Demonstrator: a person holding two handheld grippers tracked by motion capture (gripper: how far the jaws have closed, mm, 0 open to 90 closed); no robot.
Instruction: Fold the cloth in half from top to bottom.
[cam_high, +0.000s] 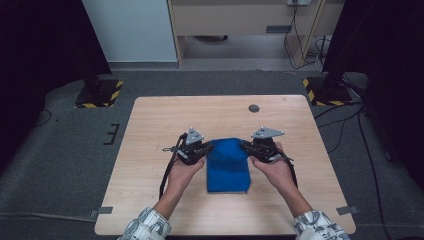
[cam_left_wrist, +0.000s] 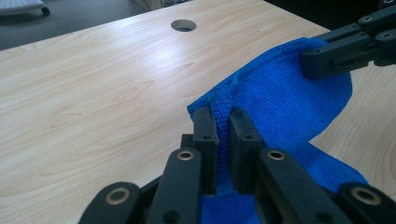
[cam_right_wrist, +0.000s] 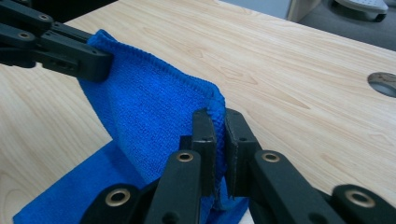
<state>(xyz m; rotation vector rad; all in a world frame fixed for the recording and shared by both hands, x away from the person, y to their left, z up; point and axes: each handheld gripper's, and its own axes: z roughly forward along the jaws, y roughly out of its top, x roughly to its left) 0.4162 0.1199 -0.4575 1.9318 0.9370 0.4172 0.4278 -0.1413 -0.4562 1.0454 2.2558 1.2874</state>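
A blue cloth (cam_high: 228, 167) lies on the wooden table (cam_high: 150, 125), its far edge lifted off the surface. My left gripper (cam_high: 204, 148) is shut on the cloth's far left corner; in the left gripper view the jaws pinch the hem of the cloth (cam_left_wrist: 280, 98) at my left gripper (cam_left_wrist: 223, 119). My right gripper (cam_high: 246, 146) is shut on the far right corner; in the right gripper view the cloth (cam_right_wrist: 144, 112) hangs from my right gripper (cam_right_wrist: 219, 116). Each gripper view shows the other gripper clamped on the opposite corner, the right gripper (cam_left_wrist: 322, 58) and the left gripper (cam_right_wrist: 95, 60).
A round cable hole (cam_high: 254, 108) sits in the table near its far edge, also seen as the hole (cam_left_wrist: 183, 25). Two stand bases with yellow-black stripes (cam_high: 100, 92) rest on the floor beyond the table's far corners.
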